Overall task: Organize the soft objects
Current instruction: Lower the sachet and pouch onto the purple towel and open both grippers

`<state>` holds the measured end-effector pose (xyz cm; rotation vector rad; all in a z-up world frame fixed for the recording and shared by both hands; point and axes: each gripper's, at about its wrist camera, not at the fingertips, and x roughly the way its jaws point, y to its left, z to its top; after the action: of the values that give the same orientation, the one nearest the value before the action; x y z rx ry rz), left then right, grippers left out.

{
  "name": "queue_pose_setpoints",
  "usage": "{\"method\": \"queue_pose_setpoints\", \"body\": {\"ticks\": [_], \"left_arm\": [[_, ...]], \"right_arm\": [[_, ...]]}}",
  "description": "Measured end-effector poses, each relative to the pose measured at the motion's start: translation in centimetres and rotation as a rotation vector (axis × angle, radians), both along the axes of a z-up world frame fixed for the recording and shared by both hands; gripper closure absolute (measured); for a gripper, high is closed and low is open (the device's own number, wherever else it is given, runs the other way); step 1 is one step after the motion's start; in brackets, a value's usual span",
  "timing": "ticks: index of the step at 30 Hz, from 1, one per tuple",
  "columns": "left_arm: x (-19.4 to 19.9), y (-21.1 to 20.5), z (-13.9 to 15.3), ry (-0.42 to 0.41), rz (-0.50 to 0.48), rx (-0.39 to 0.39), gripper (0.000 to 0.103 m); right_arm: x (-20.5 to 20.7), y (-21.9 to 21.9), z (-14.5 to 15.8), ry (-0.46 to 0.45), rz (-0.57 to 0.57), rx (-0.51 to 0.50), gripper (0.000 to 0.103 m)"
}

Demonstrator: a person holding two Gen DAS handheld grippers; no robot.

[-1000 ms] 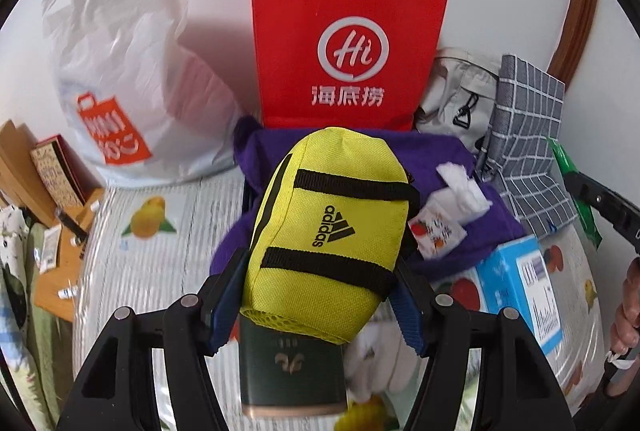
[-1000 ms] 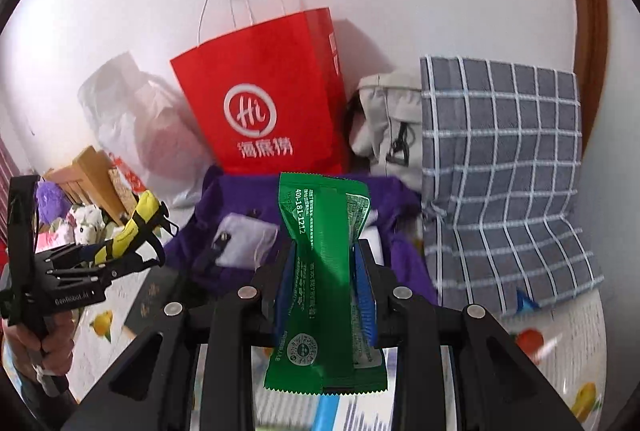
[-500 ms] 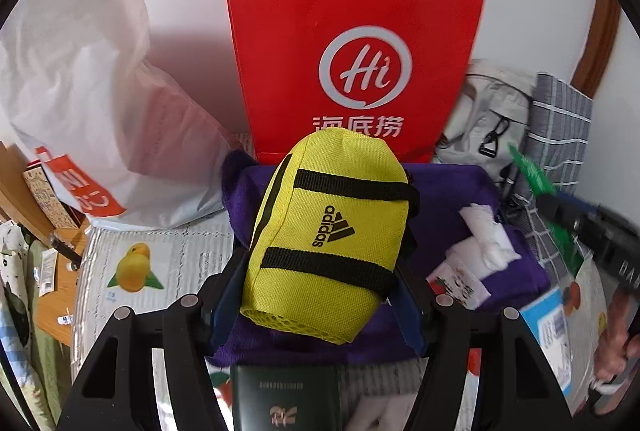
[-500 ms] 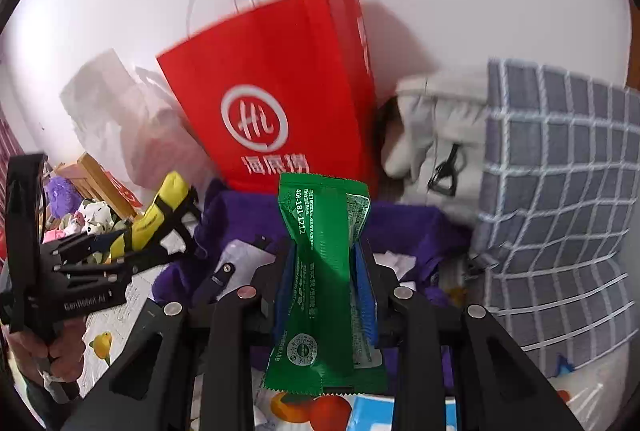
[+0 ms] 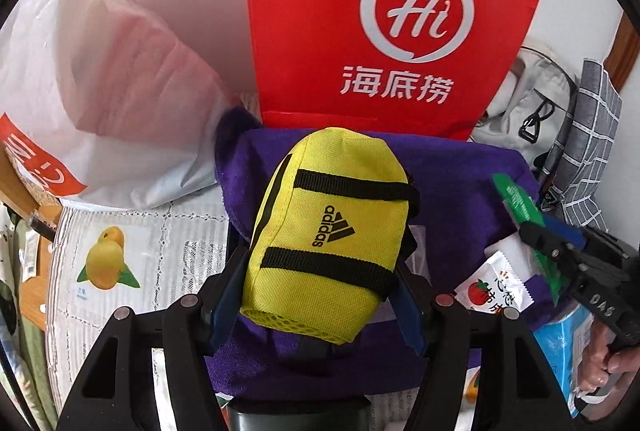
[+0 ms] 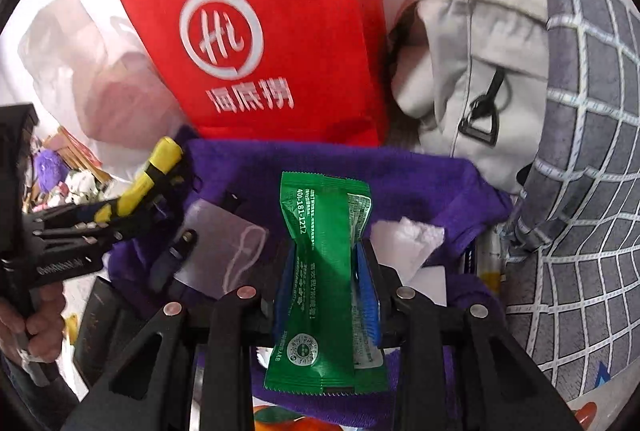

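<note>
Two hand-held grippers are hanging over a purple cloth [image 5: 460, 187] that is lying in front of a red paper bag [image 5: 384, 19]: the left hand-held gripper [image 5: 320, 295] is clamping a yellow Adidas pouch [image 5: 324, 231] between its blue pads, while the right hand-held gripper [image 6: 326, 283] is pinching a green sachet [image 6: 320, 263] upright at its middle. Beside the cloth, a grey checked fabric bag [image 6: 580, 191] and a light grey bag [image 6: 472, 71] are leaning by the wall, and a white plastic bag [image 5: 100, 83] is sitting to the left on the fruit-print counter [image 5: 120, 263].
</note>
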<state>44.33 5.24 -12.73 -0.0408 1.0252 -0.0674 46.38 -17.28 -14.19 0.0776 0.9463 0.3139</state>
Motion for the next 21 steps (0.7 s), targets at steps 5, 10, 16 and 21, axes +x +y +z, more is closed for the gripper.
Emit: {"method": "queue_pose_setpoints", "body": {"ticks": [5,10,16,21], "left_arm": [[0.5,-0.2,-0.8,0.025,-0.009,-0.019,0.038],[0.5,-0.1,-1.1,0.029,-0.013,-0.016,0.038],[0.6,-0.4,-1.2,0.025,-0.020,-0.015,0.036],[0.9,-1.3,-1.4,0.026,-0.047,-0.009,0.033]], "right_arm": [[0.5,0.9,-1.7,0.062,0.022,-0.023,0.070],[0.6,1.5,-2.1,0.059,0.032,-0.054,0.069],[0.5,1.3,-1.8,0.067,0.026,-0.045,0.064],[-0.2,1.7,-0.4,0.031,0.038,-0.070,0.043]]}}
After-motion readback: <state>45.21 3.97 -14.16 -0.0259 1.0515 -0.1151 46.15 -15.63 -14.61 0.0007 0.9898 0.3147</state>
